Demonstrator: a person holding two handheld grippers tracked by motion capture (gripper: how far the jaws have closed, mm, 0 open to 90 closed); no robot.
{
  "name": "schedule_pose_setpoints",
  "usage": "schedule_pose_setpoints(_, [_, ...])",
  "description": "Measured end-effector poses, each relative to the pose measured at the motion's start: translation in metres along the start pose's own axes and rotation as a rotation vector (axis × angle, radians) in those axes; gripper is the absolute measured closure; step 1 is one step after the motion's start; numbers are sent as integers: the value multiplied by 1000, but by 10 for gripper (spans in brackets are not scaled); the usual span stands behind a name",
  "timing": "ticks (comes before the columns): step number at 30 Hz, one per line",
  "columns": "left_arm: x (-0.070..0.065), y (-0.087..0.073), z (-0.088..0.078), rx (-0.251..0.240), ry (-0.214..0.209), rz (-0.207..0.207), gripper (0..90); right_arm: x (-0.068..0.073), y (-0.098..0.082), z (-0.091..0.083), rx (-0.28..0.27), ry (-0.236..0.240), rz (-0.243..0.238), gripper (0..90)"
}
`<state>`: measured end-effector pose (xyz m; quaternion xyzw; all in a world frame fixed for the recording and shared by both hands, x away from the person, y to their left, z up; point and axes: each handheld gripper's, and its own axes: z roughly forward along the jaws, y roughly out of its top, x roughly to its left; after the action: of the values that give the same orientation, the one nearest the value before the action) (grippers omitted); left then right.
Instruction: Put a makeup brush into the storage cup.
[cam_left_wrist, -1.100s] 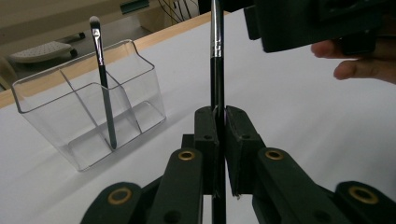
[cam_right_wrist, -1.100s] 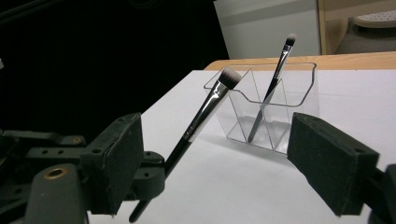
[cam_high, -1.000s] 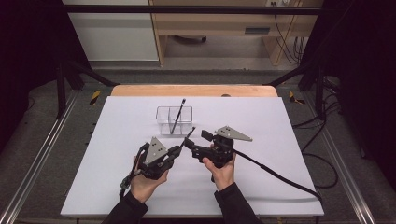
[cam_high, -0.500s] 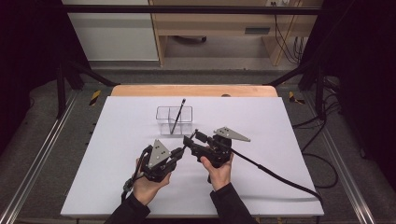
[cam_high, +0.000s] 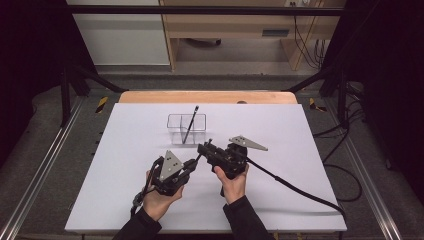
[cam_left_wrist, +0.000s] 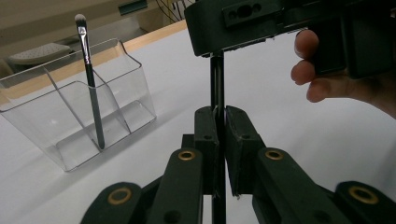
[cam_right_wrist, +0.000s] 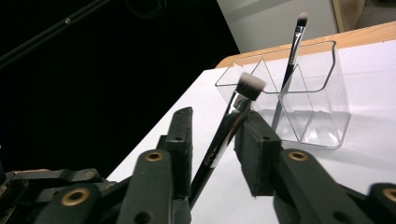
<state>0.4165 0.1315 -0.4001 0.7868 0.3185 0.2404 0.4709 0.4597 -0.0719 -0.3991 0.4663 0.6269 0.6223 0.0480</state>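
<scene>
White table (cam_high: 300, 190); both hands level, grippers meeting over brush (cam_right_wrist: 224, 128).

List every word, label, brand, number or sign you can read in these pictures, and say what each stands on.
None can be read.
The slim brush in the clear organiser bears a faint mark on its handle, too small and blurred to read.

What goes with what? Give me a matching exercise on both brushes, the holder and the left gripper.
1 thin brush
2 flat-top brush
3 clear holder
4 left gripper

A shut on a handle
B standing on the white table
C leaning in a compartment
D between the right gripper's jaws

Pairs: 1-C, 2-D, 3-B, 4-A. Those jaws have just been closing around that brush.
</scene>
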Motion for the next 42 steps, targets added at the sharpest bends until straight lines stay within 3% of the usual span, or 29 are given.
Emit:
schedule_pose_setpoints(10, [0,0,1,3,-7,-10,834,1,0,0,-10,54,25,827])
schedule_pose_setpoints(15, [1,0,2,7,-19,-9,824,1,0,-2,-11,67,13,838])
schedule_pose_setpoints(18, [1,2,2,4,-11,-2,681,2,0,-3,-15,72,6,838])
schedule_pose_setpoints(23, [1,7,3,14,-1,14,581,3,-1,-4,-9,71,-31,838])
schedule_pose_setpoints(27, [1,13,3,24,8,31,638,4,-2,-4,-8,86,-50,838])
schedule_pose_setpoints(37, [1,20,10,31,-30,6,791,8,-3,-5,-13,102,-79,839])
schedule_pose_setpoints(42, [0,19,10,31,-24,6,824,8,-4,-4,-10,108,-78,839])
